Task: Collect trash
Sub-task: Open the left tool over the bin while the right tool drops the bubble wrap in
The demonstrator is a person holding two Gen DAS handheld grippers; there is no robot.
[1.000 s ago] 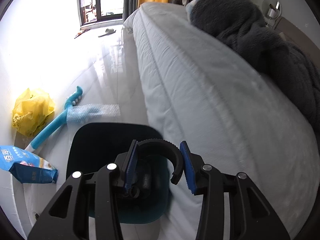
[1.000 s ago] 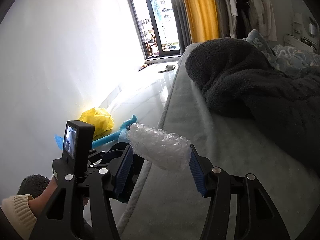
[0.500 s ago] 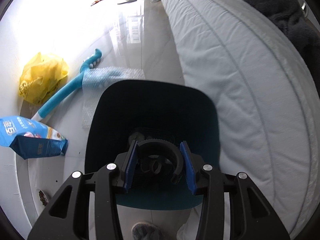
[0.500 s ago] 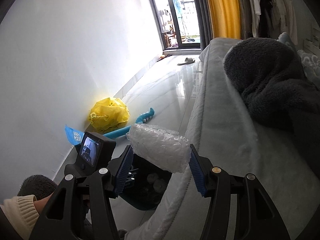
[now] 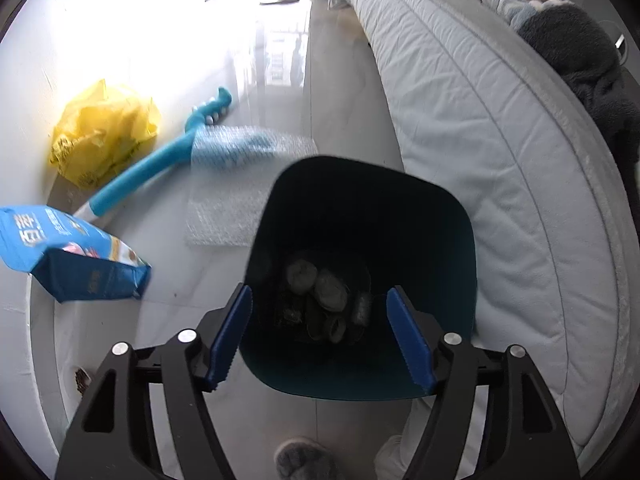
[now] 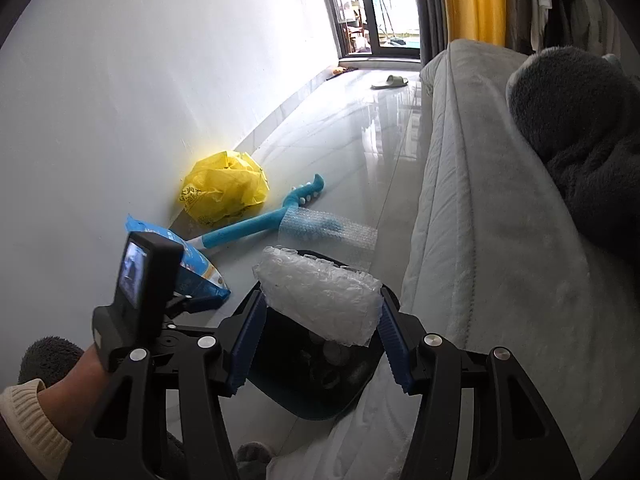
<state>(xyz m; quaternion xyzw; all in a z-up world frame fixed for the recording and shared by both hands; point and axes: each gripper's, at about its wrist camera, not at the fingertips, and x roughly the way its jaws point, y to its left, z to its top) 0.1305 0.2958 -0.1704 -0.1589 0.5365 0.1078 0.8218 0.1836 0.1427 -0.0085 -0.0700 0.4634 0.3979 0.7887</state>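
A dark teal trash bin (image 5: 424, 240) stands on the floor beside the bed, with several pieces of rubbish at its bottom (image 5: 324, 300). My left gripper (image 5: 320, 336) is open and empty, directly above the bin's mouth. My right gripper (image 6: 318, 332) is shut on a roll of bubble wrap (image 6: 320, 294) and holds it above the bin (image 6: 316, 396). The left gripper's body and camera (image 6: 140, 284) show at the left of the right wrist view.
On the floor by the white wall lie a yellow plastic bag (image 5: 100, 132), a blue long-handled brush (image 5: 160, 164), a flat bubble-wrap sheet (image 5: 240, 188) and a blue snack bag (image 5: 68, 256). The grey bed (image 5: 500, 160) with a dark blanket (image 6: 580, 132) runs along the right.
My left gripper opened and the black curved piece it held is gone from its jaws, above the bin. My right gripper moved with the bubble wrap from over the bed to above the bin.
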